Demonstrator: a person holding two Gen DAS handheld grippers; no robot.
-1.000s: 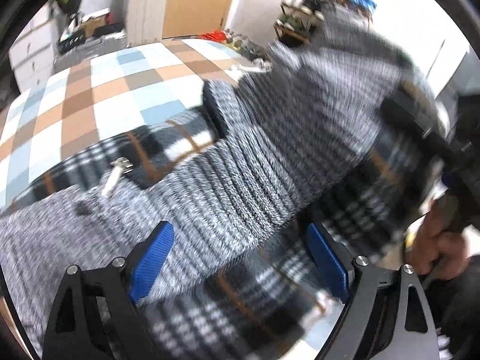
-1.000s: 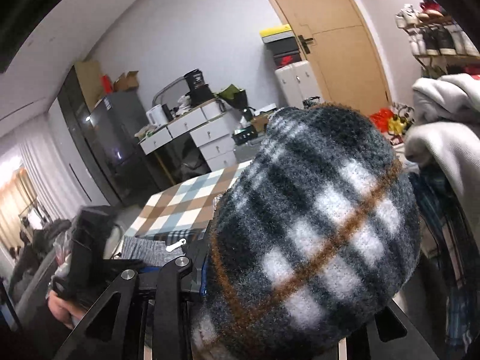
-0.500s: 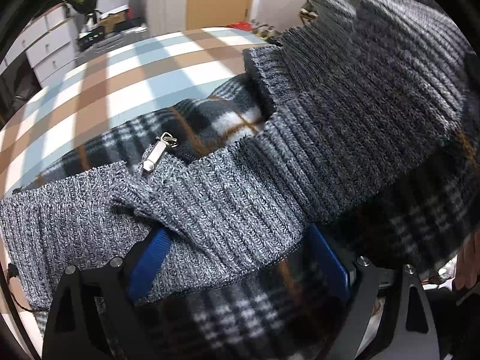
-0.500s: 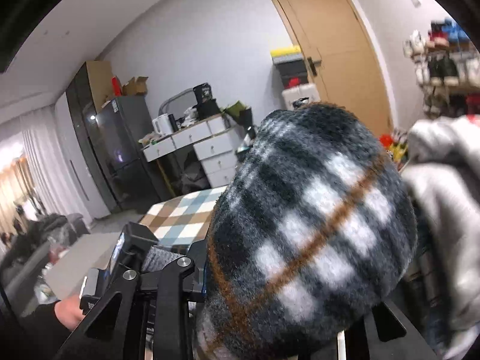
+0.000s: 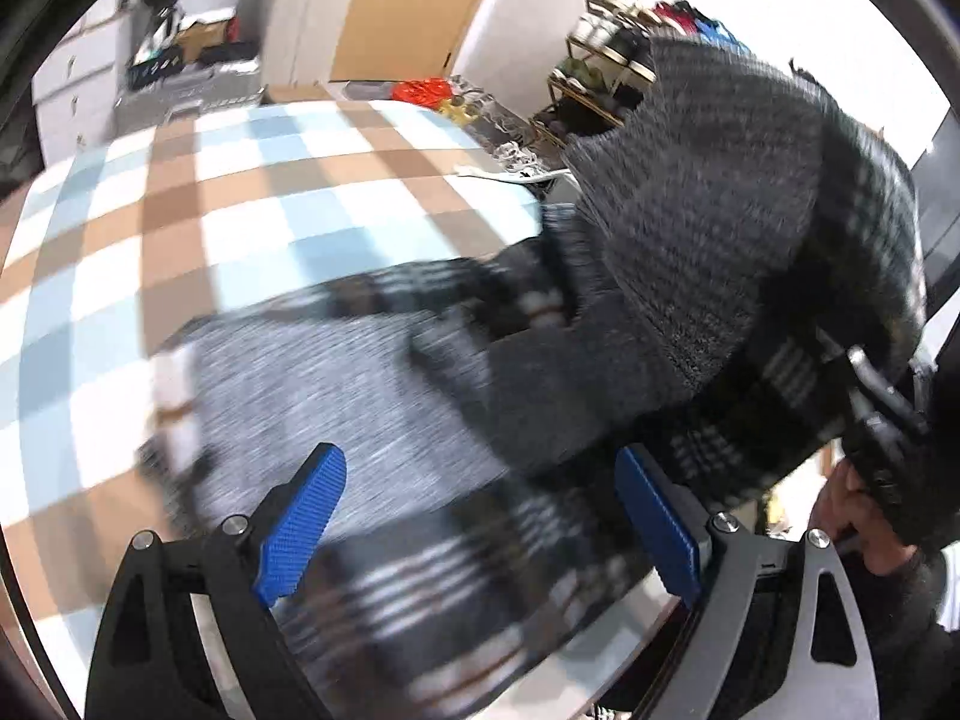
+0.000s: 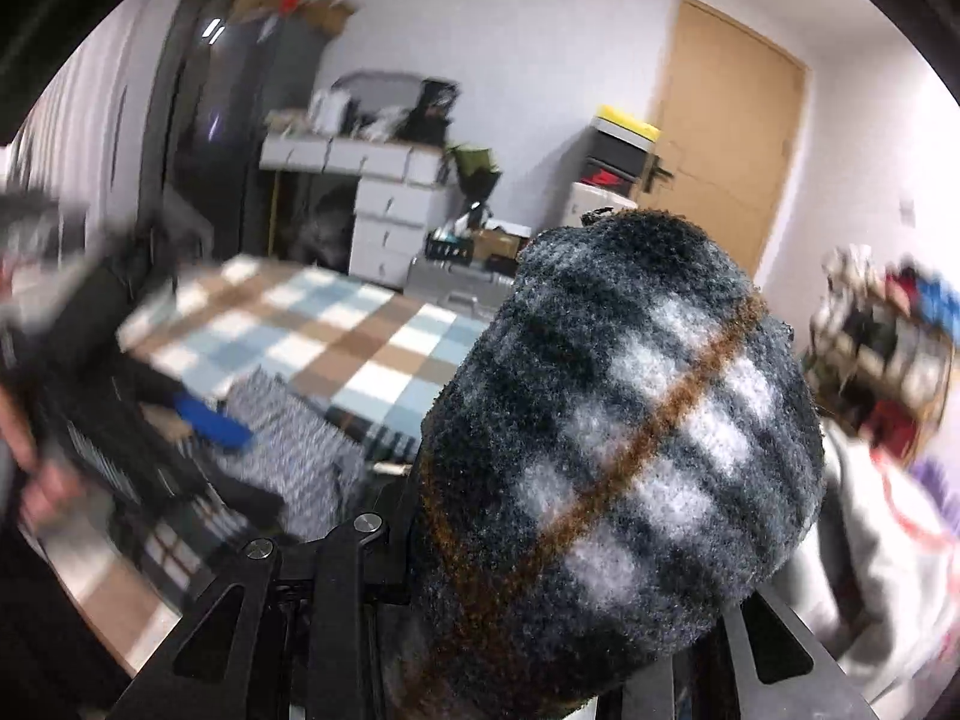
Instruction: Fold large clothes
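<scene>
While my right gripper (image 6: 576,618) is clamped on the grey rib-knit, plaid-fleece-lined jacket (image 5: 708,228), lifting one end off the checked tabletop (image 5: 252,180), I judge a fold underway; my left gripper (image 5: 480,516), jaws apart, must next pinch the lying hem.

Both your fisheye views are bright, even indoor light, no hard shadows. Heavy motion smear on the garment (image 5: 372,396) ahead of your left gripper (image 5: 480,522). On the right, the plaid fleece (image 6: 618,462) stays sharp; the background blurs. Black vignette bends every edge.
</scene>
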